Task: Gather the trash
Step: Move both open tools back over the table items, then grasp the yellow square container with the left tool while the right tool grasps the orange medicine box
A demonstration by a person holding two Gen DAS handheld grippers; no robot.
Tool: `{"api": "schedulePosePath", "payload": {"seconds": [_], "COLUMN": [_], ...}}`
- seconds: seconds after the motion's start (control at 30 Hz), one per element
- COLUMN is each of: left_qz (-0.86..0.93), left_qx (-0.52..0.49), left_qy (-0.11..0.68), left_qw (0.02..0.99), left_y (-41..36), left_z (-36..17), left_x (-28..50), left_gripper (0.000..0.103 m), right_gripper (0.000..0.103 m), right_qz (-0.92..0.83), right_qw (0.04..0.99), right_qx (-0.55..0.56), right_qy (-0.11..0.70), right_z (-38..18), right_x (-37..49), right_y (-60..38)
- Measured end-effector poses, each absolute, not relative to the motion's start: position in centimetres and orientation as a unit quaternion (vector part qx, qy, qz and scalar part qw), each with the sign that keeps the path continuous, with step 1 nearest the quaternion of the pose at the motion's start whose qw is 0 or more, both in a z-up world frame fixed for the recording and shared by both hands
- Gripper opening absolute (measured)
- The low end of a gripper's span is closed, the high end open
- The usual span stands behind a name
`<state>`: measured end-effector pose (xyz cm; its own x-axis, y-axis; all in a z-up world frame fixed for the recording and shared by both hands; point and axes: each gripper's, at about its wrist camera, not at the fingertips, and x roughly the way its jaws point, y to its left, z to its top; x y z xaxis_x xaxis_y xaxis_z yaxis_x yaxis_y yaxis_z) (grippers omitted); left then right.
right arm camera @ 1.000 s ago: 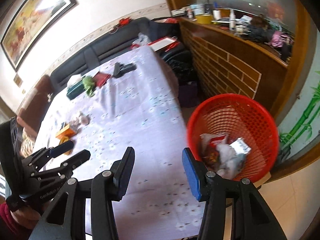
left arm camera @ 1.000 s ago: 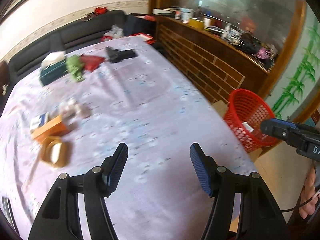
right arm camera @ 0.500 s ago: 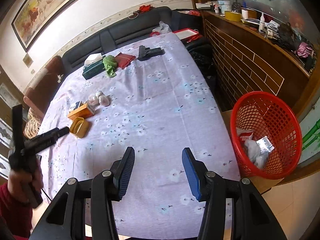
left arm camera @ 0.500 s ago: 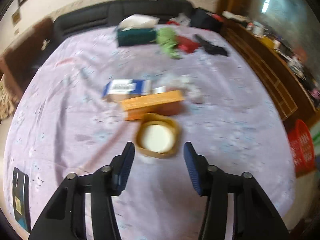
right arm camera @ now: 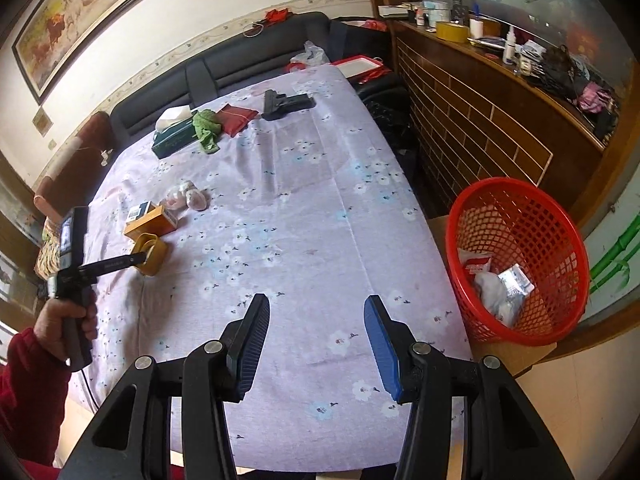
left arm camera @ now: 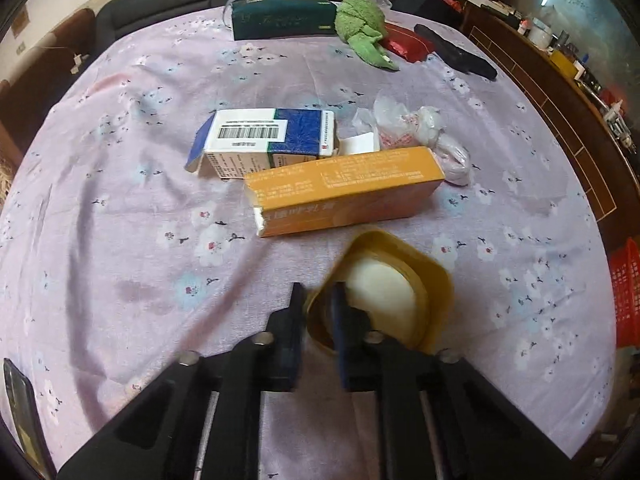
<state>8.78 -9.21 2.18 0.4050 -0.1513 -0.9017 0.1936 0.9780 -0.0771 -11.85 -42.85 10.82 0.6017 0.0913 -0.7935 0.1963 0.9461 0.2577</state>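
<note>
My left gripper (left arm camera: 318, 300) is shut on the near rim of a yellow plastic tray (left arm camera: 432, 280) with a white inside, tilted up off the lilac tablecloth. The tray also shows in the right wrist view (right arm camera: 154, 254), pinched by the left gripper (right arm camera: 142, 257). Beyond it lie an orange box (left arm camera: 344, 192), a blue-and-white box (left arm camera: 264, 140) and a crumpled clear wrapper (left arm camera: 416, 128). My right gripper (right arm camera: 316, 336) is open and empty over the table's near edge. The red mesh basket (right arm camera: 520, 216) stands to its right with trash inside.
At the far end lie a green tissue box (left arm camera: 284, 20), a green cloth (left arm camera: 362, 28), a red pouch (left arm camera: 408, 46) and a black pistol-shaped object (right arm camera: 286, 104). A phone (left arm camera: 20, 412) lies at the near left edge. A brick-faced counter (right arm camera: 480, 120) runs along the right.
My left gripper swung from the basket side toward the trash, moved up to the yellow tray and shut on its rim, tilting it. My right gripper drew back from the basket and stays open.
</note>
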Motion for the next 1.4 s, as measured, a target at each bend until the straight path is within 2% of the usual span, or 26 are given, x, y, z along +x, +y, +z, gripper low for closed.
{"api": "schedulePosePath", "payload": {"seconds": [0.37,0.57,0.83,0.93,1.1,1.17,1.27,1.4], "left_qz": [-0.077,-0.055,-0.047,-0.049,-0.051,-0.048,-0.045,-0.046], "left_qx": [0.015,0.016,0.011,0.003,-0.009,-0.011,-0.013,-0.012], "left_qy": [0.527,0.528,0.527,0.527,0.531,0.532,0.532,0.533], "left_qw": [0.846,0.847,0.849,0.849,0.846,0.845,0.845,0.845], "left_y": [-4.2,-1.6,-0.1,0.2,0.8,1.0,1.0,1.0], "left_z": [3.7,3.9,3.9,3.9,3.5,3.4,3.3,3.4], "left_x": [2.3,-1.1,-2.5,-2.6,-2.4,-2.3,-2.2,-2.3], "left_gripper": [0.009,0.009,0.009,0.009,0.009,0.009,0.009,0.009], "right_gripper": [0.053,0.053,0.053,0.053,0.053,0.053,0.053,0.053], "right_qz": [0.127,0.197,0.185,0.188,0.249,0.252,0.222,0.184], "right_qw": [0.880,0.863,0.850,0.836,0.798,0.815,0.843,0.846], "right_qx": [0.088,0.084,0.091,0.083,0.077,0.091,0.067,0.060], "right_qy": [0.449,0.459,0.485,0.509,0.544,0.514,0.486,0.497], "right_z": [12.2,10.3,6.2,4.7,3.7,5.5,7.2,5.2], "right_x": [-2.6,6.4,17.1,17.1,12.4,11.6,14.4,18.8], "right_y": [-34.1,-28.0,-22.6,-21.8,-20.1,-20.6,-20.9,-20.8]}}
